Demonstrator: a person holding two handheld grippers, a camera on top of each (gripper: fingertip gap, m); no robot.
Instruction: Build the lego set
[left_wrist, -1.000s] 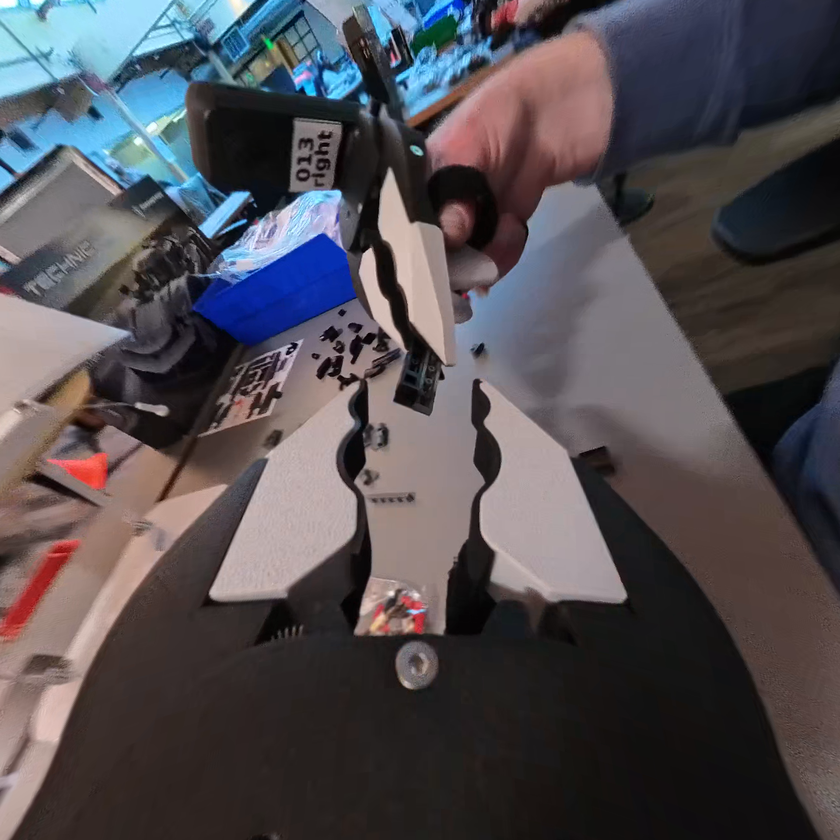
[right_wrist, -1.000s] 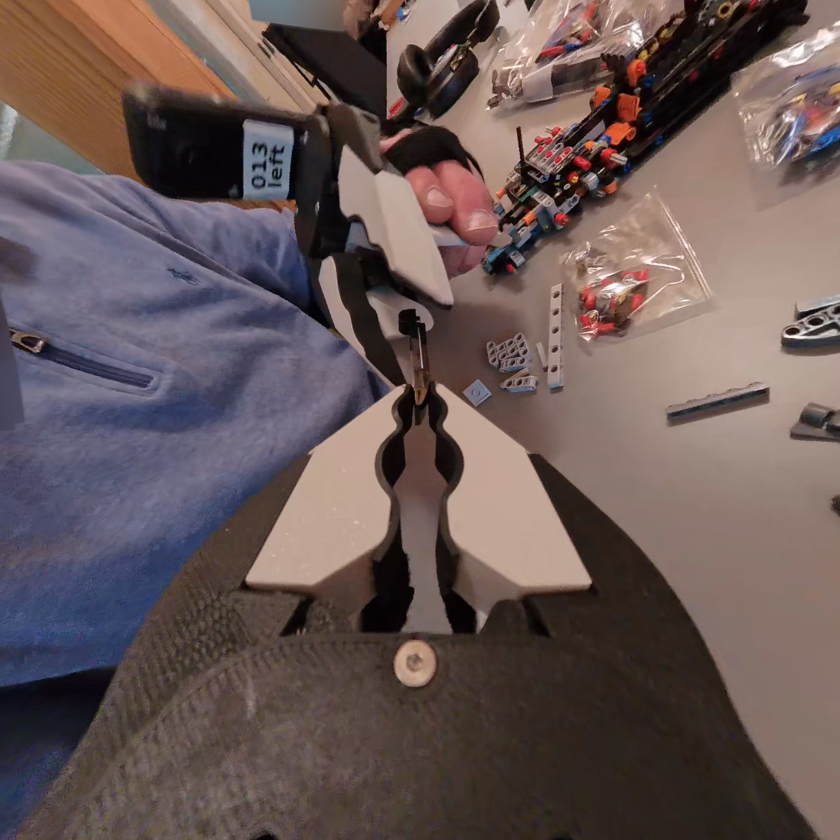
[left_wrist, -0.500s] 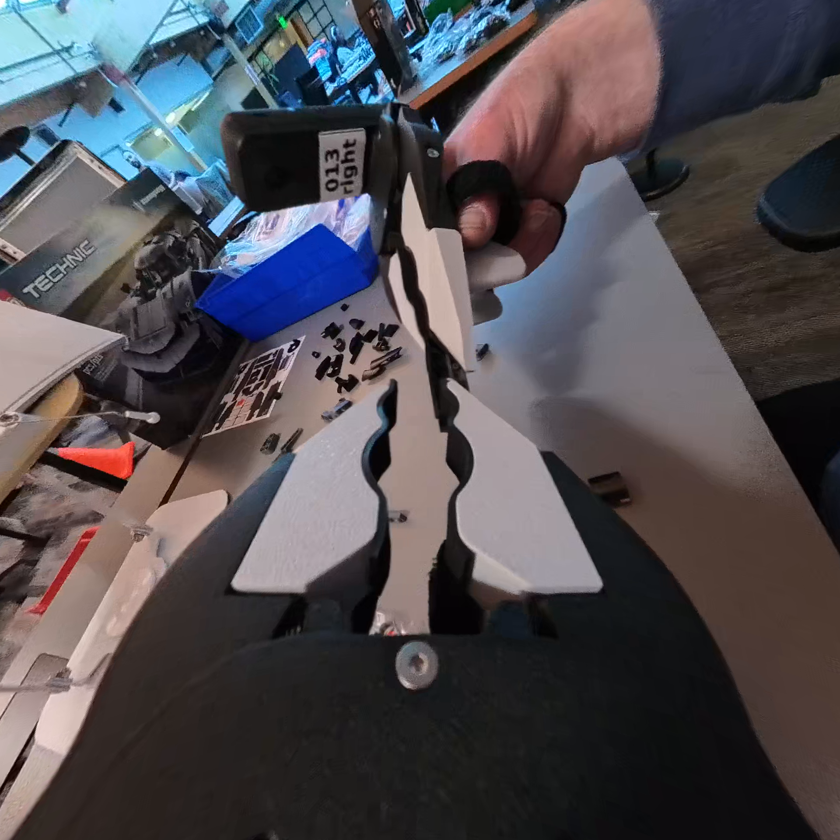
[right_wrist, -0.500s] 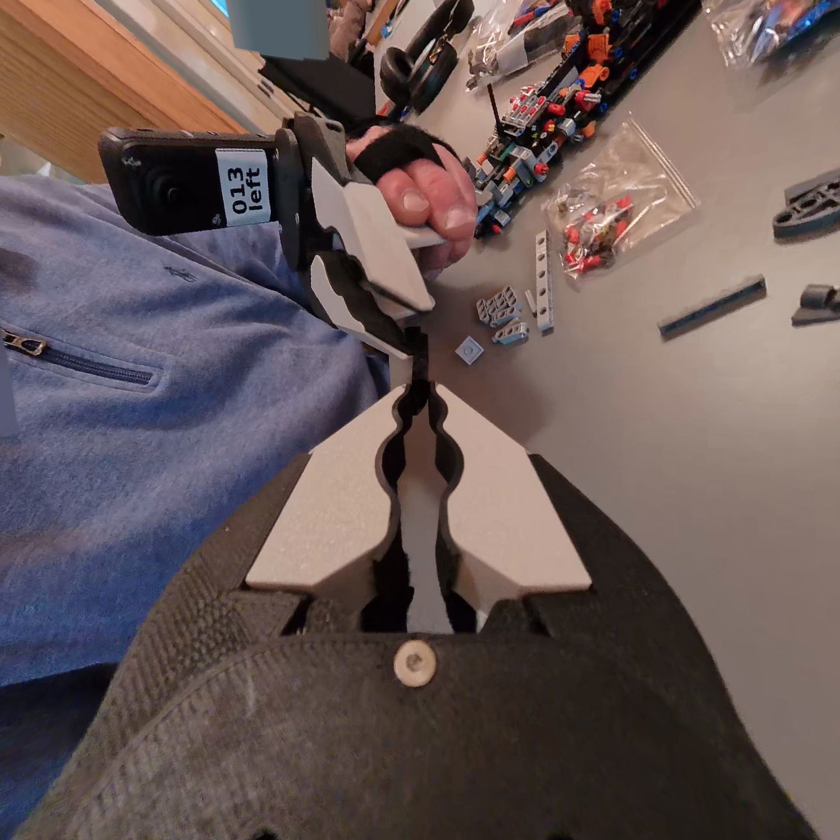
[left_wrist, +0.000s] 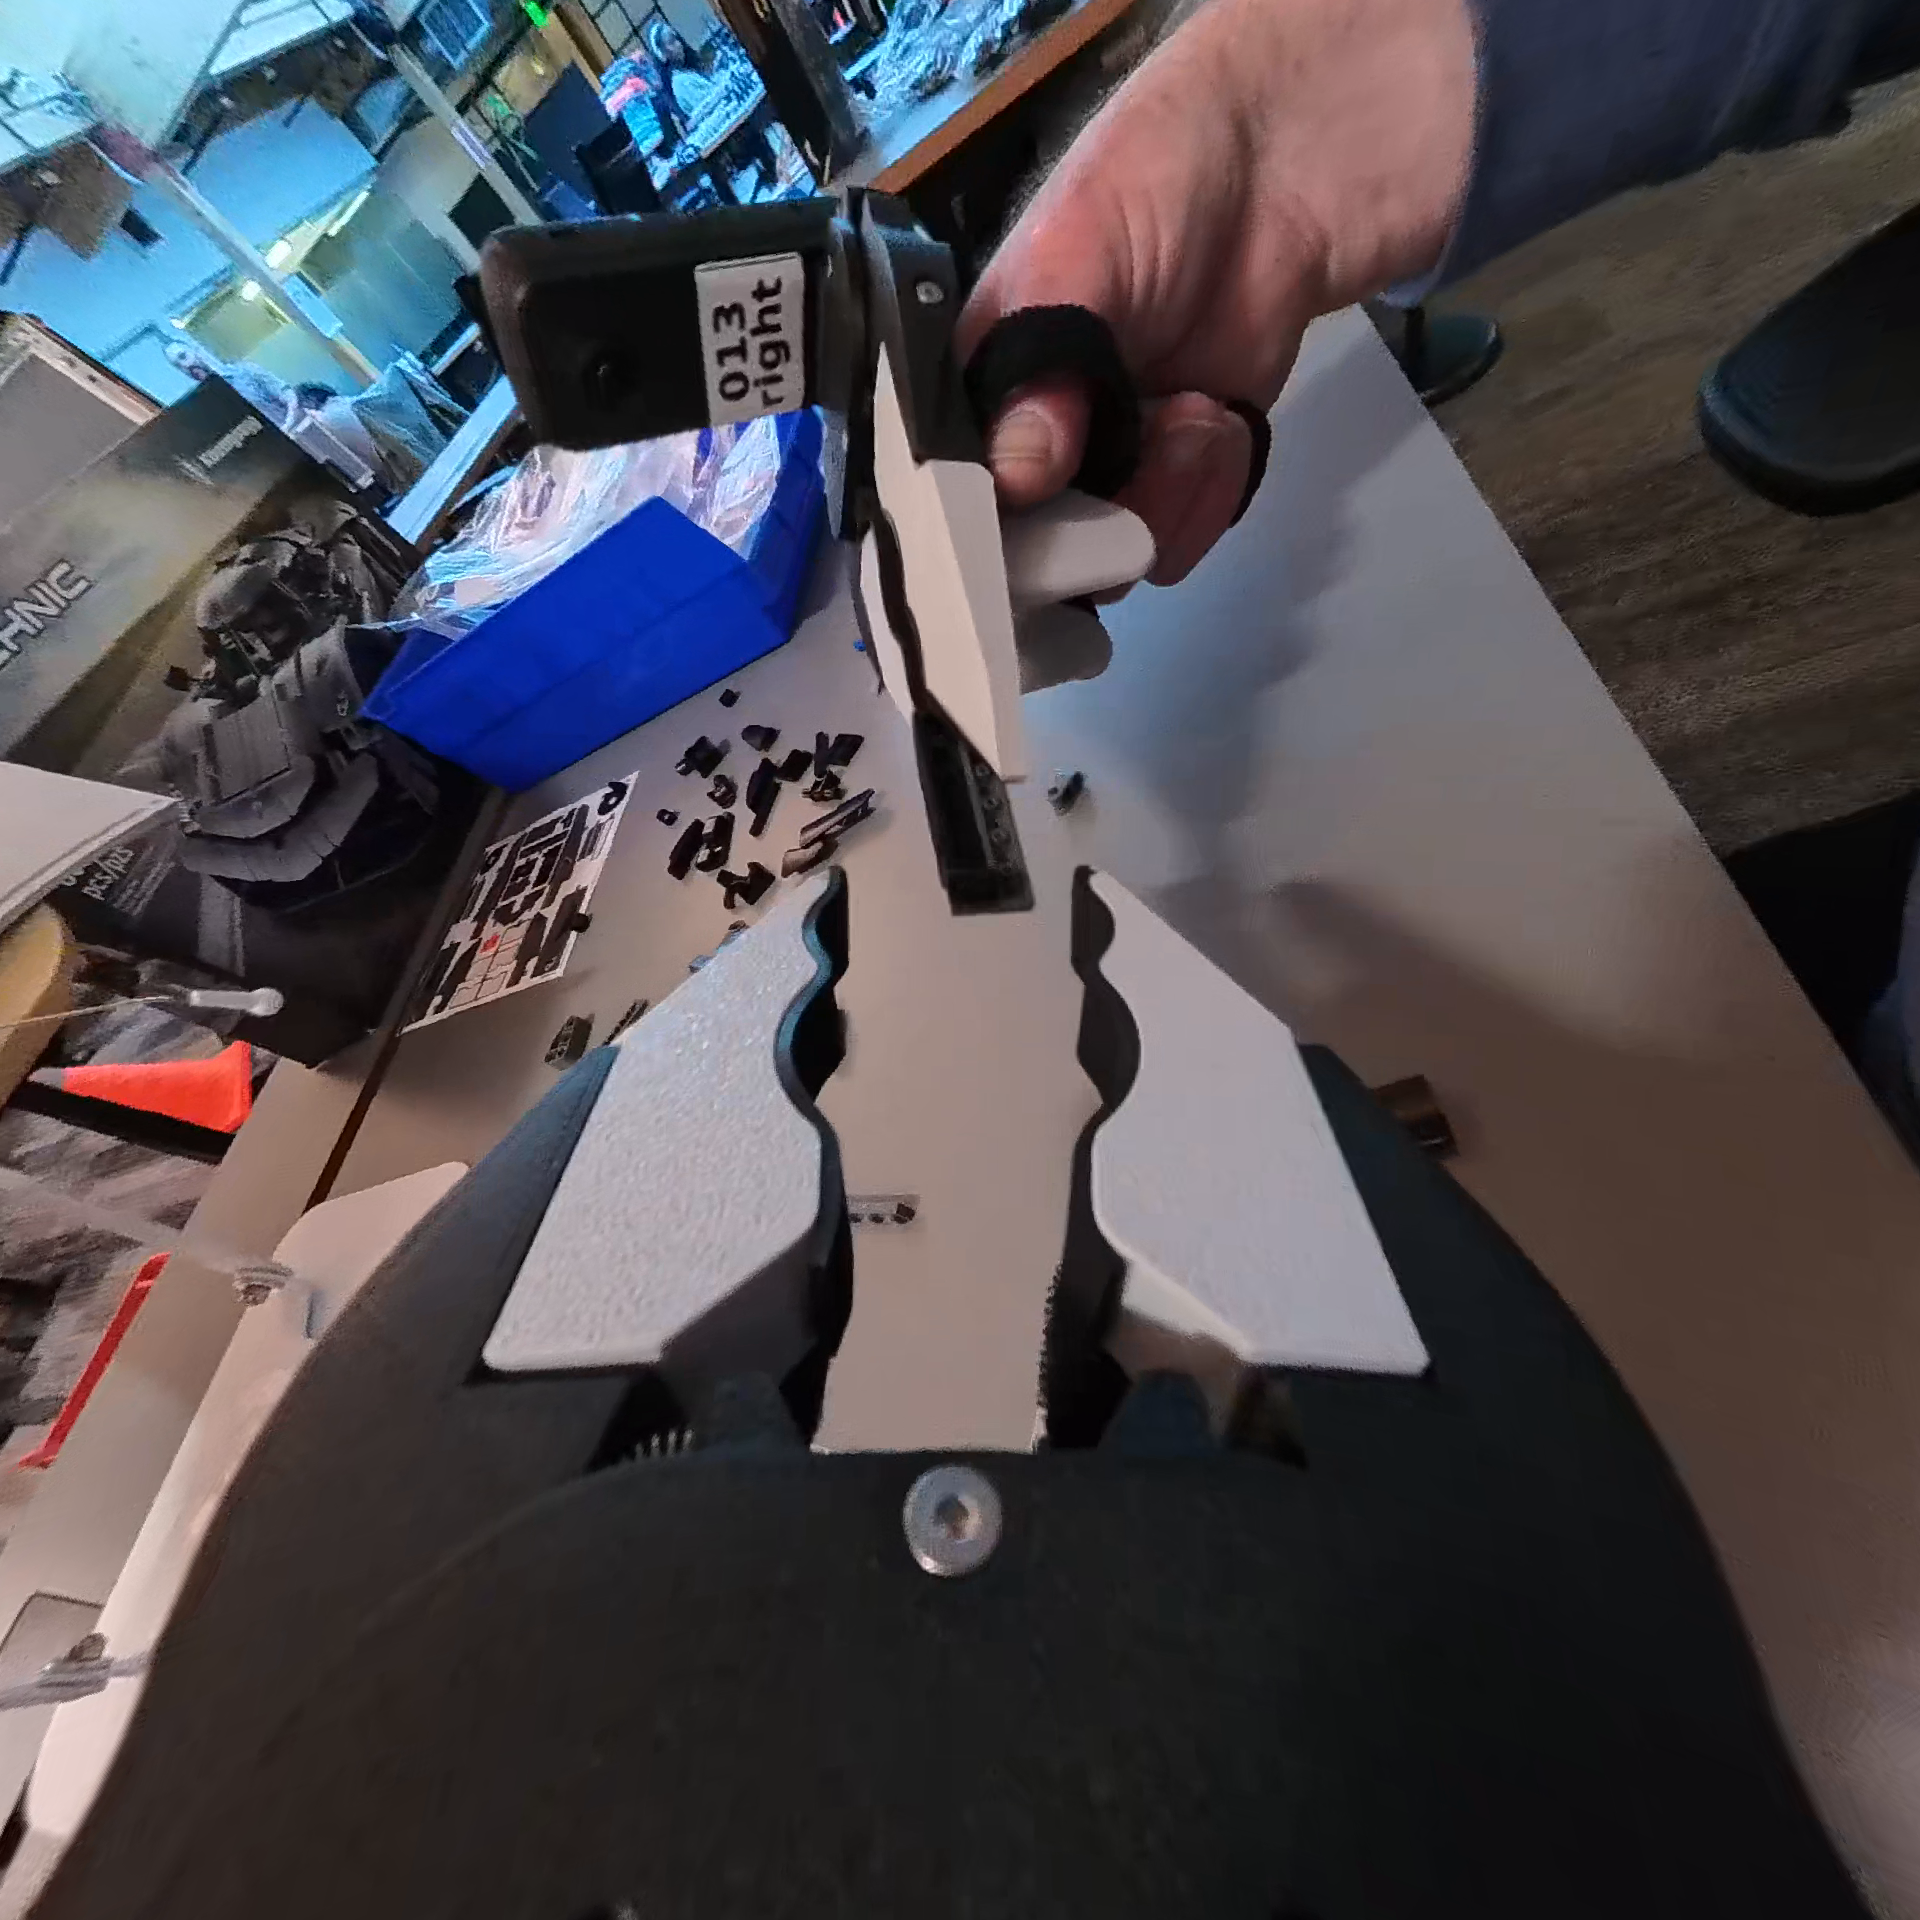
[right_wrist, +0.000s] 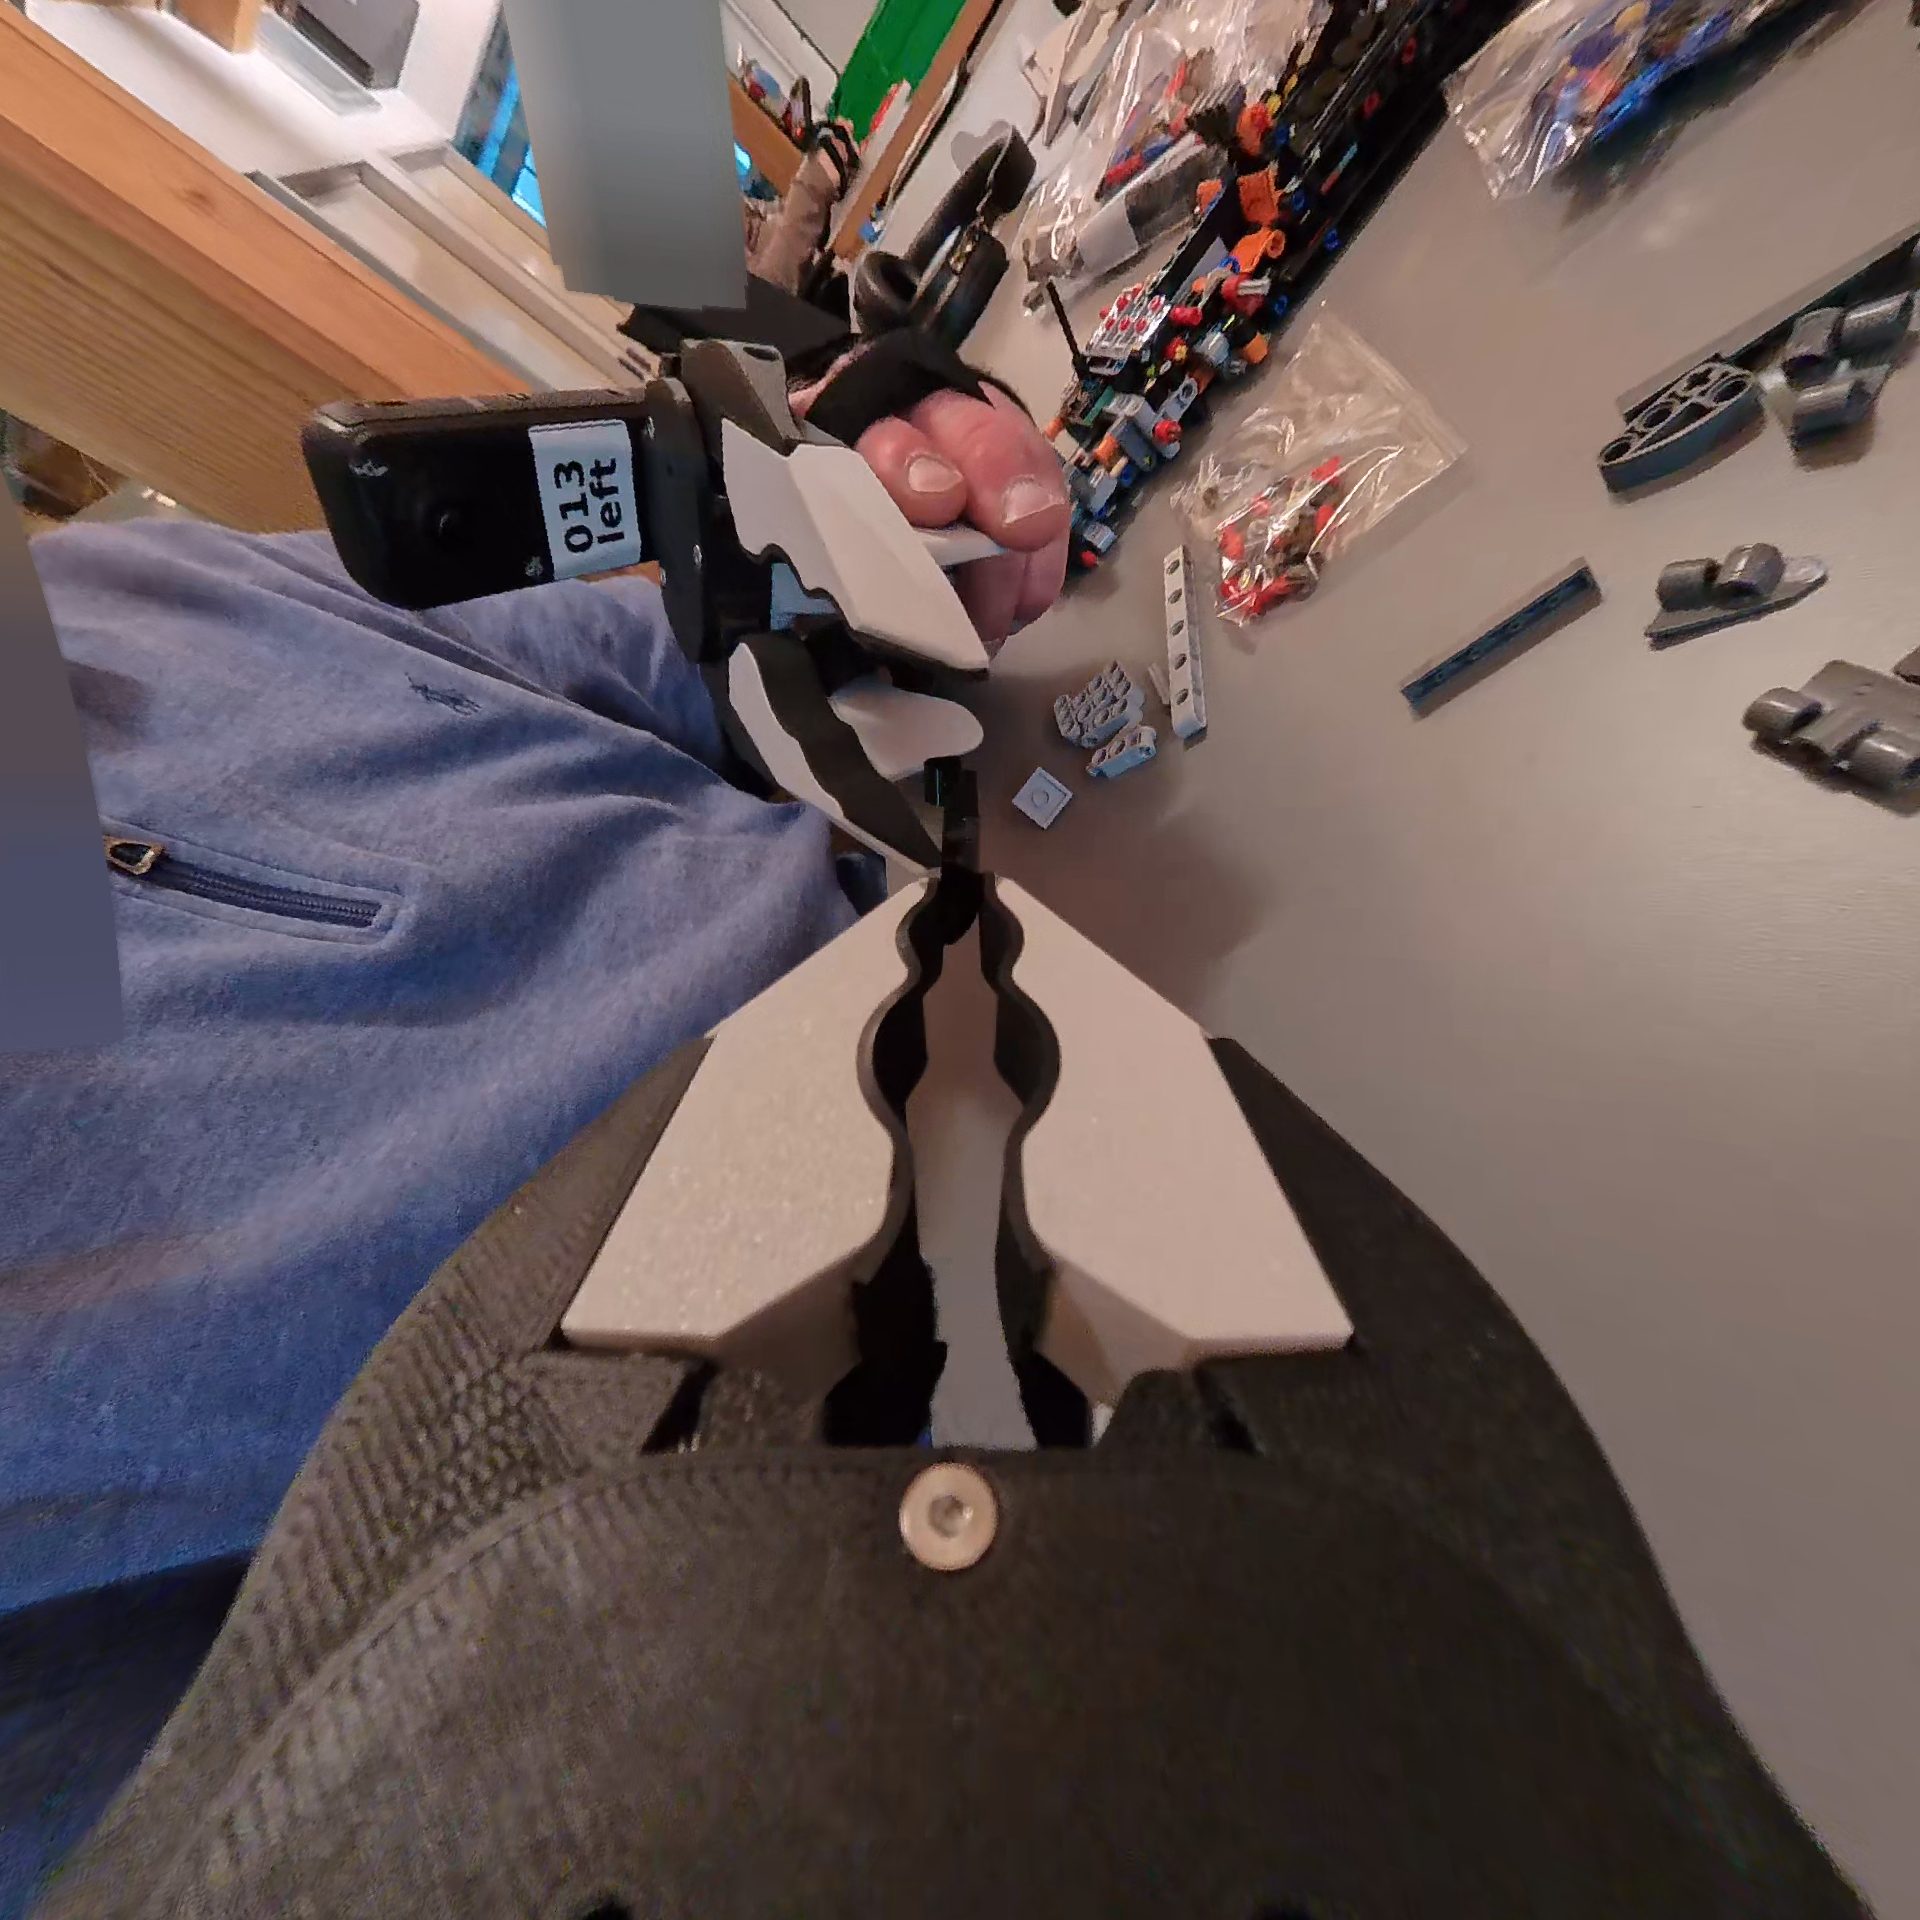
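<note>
holding the black lego piece (left_wrist: 977, 831) up off the table (left_wrist: 1351, 831) in my right gripper (right_wrist: 961, 894), clamped tight, so my wide-open, empty left gripper (left_wrist: 956, 904) just below the piece can probably grab it.

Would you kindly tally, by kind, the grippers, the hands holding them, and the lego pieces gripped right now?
Grippers: 2, the left gripper and the right gripper
Hands: 2, the left hand and the right hand
Gripped lego pieces: 1, the black piece, held by the right gripper
Total: 5
</note>
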